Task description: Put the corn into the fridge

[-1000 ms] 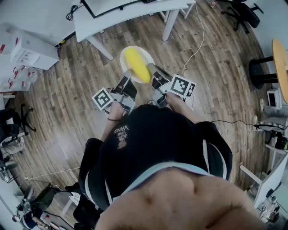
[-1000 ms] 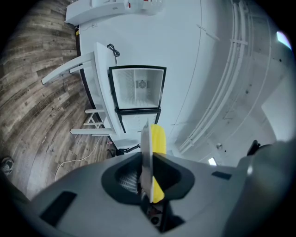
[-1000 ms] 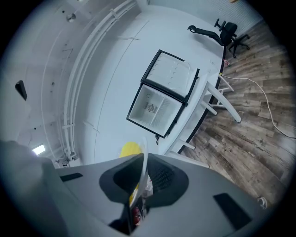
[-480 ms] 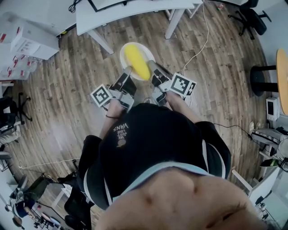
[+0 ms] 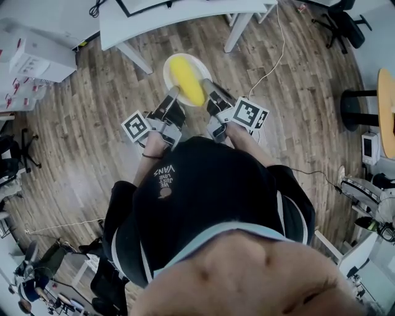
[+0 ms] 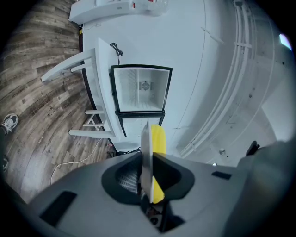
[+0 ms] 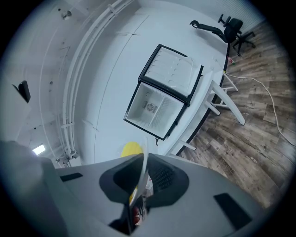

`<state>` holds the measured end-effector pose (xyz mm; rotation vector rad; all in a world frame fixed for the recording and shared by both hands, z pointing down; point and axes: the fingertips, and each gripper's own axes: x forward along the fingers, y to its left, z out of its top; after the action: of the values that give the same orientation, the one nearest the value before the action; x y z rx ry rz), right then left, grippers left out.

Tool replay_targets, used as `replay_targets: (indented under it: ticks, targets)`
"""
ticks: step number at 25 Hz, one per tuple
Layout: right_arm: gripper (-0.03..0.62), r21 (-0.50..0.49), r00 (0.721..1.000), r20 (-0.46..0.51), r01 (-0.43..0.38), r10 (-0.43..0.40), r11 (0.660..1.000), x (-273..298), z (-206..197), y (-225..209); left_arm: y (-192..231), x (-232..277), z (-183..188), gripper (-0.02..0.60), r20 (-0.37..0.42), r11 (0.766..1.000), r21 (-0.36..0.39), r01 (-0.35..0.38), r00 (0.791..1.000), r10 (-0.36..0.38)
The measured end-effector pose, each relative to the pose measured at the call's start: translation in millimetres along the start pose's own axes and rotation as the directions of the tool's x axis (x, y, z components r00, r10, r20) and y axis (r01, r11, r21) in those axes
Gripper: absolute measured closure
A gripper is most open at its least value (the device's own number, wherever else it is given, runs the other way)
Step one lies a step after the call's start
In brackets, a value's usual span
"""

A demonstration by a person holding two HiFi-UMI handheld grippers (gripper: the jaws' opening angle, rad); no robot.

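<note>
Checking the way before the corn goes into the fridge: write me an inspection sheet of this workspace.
Surface: white table ahead, wooden floor underfoot.
Job's things: corn lies on a white plate. The fridge stands on the table, door open, inside looks empty.
Clutter: white boxes on the floor at the left.
Grippers: left tool and right tool are each shut on the plate's rim, on opposite sides.
Cables: a white cable trails over the floor near the table leg. A black cable lies on the table.
Surroundings: office chair, round table, white wall behind the fridge.
</note>
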<state>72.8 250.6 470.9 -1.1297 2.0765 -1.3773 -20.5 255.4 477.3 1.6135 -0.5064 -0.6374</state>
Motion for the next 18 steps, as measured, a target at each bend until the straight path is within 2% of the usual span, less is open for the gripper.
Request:
replay_targets:
  ticks: [9,18]
  targets:
    - [0.563,-0.014,1.0,0.024,0.01,-0.009,1.0,32.3,25.8,-6.4,2.5,29.5,31.6,0.512,-0.035,1.0,0.01,0.0,0.999,0.0]
    - [0.563,-0.017,1.0,0.02,0.017,-0.017,1.0,70.9,40.5,-10.3,8.5,46.9,67.8,0.512,-0.026,1.0,-0.01,0.004,1.0,-0.005]
